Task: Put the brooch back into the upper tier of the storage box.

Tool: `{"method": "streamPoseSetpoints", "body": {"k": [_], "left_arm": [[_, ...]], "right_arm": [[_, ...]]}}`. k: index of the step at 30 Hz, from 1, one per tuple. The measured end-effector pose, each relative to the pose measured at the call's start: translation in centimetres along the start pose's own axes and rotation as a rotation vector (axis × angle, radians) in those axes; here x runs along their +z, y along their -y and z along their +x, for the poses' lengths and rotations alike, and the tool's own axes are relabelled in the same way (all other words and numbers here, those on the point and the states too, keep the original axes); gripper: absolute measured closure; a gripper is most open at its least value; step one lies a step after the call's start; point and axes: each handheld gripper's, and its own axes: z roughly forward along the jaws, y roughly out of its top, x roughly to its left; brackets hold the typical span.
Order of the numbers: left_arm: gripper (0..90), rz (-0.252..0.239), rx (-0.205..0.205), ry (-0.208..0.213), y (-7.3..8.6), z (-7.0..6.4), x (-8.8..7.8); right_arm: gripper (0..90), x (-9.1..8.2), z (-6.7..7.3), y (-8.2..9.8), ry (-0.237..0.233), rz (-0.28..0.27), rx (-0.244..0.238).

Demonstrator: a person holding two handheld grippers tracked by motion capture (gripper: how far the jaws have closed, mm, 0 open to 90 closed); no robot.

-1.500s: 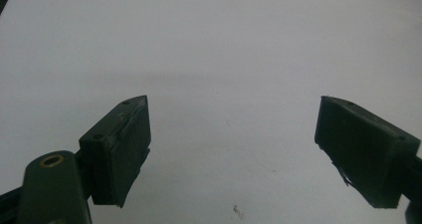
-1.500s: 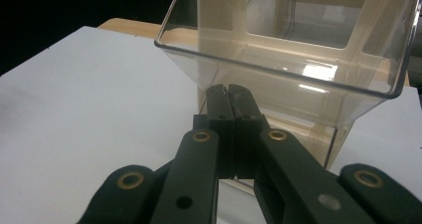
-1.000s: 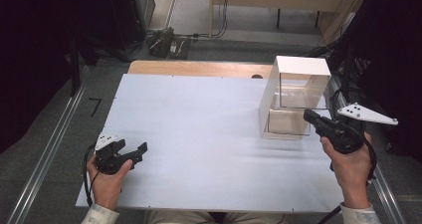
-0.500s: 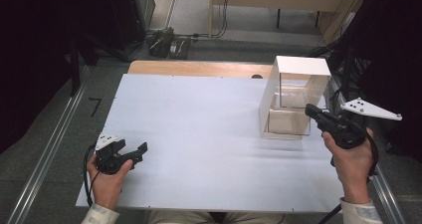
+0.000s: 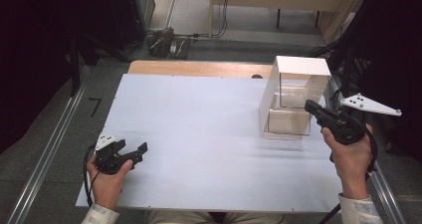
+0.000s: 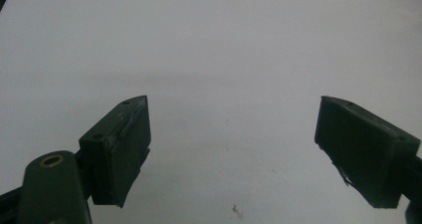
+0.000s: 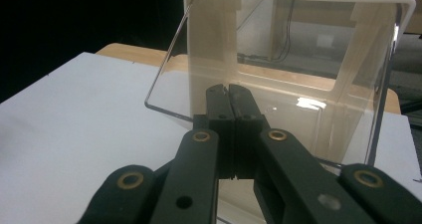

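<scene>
at the far right of the desk (image 5: 199, 114), in the high view, a white box with a clear hinged front (image 5: 294, 97) is seen standing upright, near the right edge. the right gripper (image 5: 312, 106) is held just in front of it, its jaws pointed at the clear panel; whether the tips touch the panel cannot be told from here. the left gripper (image 5: 133, 152) is rested at the near left of the desk, well apart from the box.

in the left gripper view, the jaws are seen spread wide and released, with nothing but bare white desk (image 6: 224, 59) between them.

in the right gripper view, the jaws of the right gripper (image 7: 228, 90) are clenched together with nothing visible between them, and are aimed at the lower part of the clear door (image 7: 278, 79), which is tilted out from the box at its left edge.

the step in hand is judged to be the approach to the door. for the next move, a steady push or hook against the panel's free edge would be called for, while the box is kept from sliding.
</scene>
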Motion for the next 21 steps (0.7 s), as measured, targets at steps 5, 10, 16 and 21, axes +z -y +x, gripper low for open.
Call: {"method": "streamPoseSetpoints", "body": {"k": [5,10,16,21], "left_arm": [[15.6,0.002,0.003,-0.001,0.0,0.0,0.0],[15.6,-0.001,0.0,0.001,0.0,0.0,0.0],[15.6,0.002,0.003,0.0,0.0,0.0,0.0],[15.6,0.001,0.001,-0.002,0.0,0.0,0.0]], "right_arm": [[87.4,0.3,0.0,-0.3,-0.003,-0.006,0.001],[87.3,0.5,-0.2,-0.5,0.001,-0.007,0.003],[87.3,1.0,-0.6,-0.6,0.006,-0.002,0.016],[87.3,1.4,-0.8,-0.6,0.01,0.005,0.025]]}}
